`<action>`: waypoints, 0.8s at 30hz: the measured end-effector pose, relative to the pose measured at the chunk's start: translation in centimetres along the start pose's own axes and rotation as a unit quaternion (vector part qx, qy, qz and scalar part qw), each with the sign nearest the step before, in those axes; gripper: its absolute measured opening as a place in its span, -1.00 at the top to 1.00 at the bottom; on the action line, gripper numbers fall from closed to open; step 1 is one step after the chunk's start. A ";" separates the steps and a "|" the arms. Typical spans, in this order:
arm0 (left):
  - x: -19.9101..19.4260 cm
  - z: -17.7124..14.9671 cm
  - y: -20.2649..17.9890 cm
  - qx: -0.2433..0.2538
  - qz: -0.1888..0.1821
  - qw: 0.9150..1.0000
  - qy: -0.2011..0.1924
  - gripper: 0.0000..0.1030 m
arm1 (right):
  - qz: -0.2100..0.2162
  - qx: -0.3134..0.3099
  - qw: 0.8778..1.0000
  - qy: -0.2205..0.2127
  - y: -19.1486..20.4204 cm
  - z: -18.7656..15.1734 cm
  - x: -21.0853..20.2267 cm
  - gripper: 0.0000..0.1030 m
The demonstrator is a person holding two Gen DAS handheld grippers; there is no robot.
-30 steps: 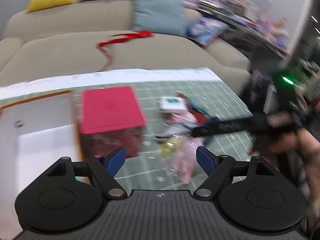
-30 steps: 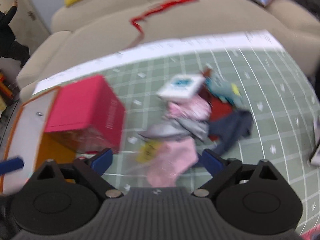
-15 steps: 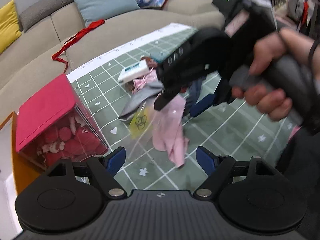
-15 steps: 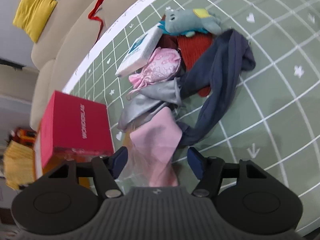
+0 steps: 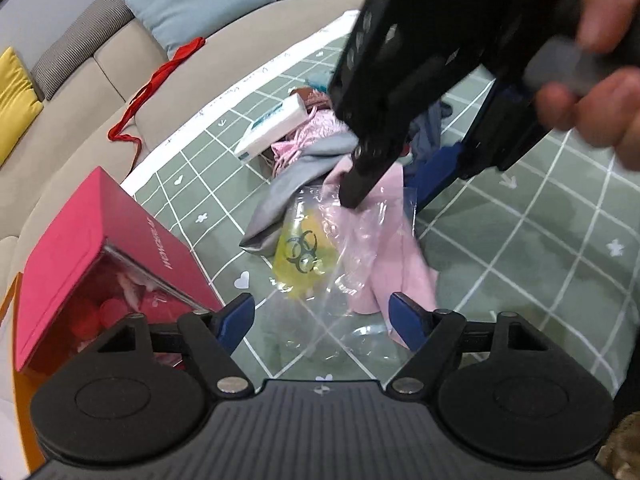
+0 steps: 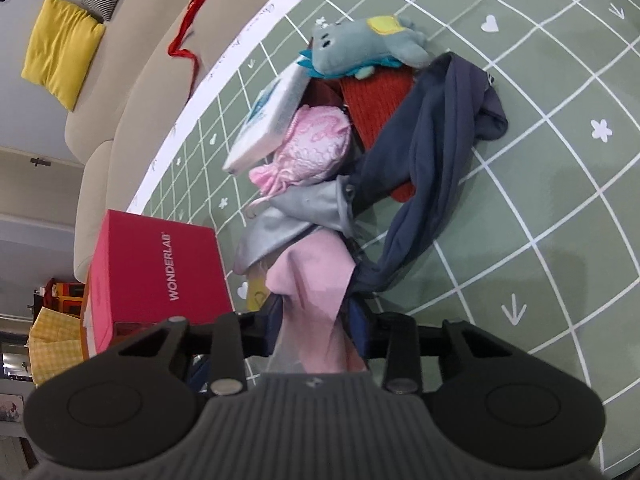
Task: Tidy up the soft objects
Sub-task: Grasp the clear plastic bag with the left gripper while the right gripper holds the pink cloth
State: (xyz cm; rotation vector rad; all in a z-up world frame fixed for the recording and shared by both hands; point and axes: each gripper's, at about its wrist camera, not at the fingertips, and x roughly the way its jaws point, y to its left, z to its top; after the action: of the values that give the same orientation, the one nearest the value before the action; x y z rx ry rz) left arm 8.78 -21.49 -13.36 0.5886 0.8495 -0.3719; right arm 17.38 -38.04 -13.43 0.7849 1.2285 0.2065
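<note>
A heap of soft things lies on the green grid mat: a pink cloth in a clear plastic bag, a grey cloth, a dark blue garment, a red knit piece, a pink pouch, a grey-blue plush toy and a white packet. My right gripper is shut on the pink cloth and its bag; it also shows in the left wrist view. My left gripper is open just in front of the bag, above the mat.
A red WONDERLAB box with a clear side stands left of the heap, at the mat's edge. A beige sofa with a red ribbon and cushions runs behind the mat.
My right gripper has closed on the pink cloth and bag. The left gripper has moved closer to the bag, still open.
</note>
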 end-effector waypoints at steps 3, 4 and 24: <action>1.0 0.1 0.3 -0.011 -0.004 1.000 0.006 -0.46 | 0.002 0.001 1.000 0.004 -0.2 0.1 -0.2 0.29; 1.1 0.2 0.5 -0.021 -0.012 1.000 0.002 -0.32 | 0.003 -0.003 1.000 0.009 -0.4 0.1 -0.2 0.29; -2.2 -1.9 9.1 -0.292 -0.145 0.945 0.020 0.96 | -0.024 -0.037 0.999 0.016 -0.8 -1.0 -0.6 -0.15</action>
State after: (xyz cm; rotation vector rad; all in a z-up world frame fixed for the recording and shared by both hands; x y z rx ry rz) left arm 11.08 -13.05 -9.56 -0.0840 1.0323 -0.3505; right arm 16.08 -38.56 -13.62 0.6903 1.2615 0.2247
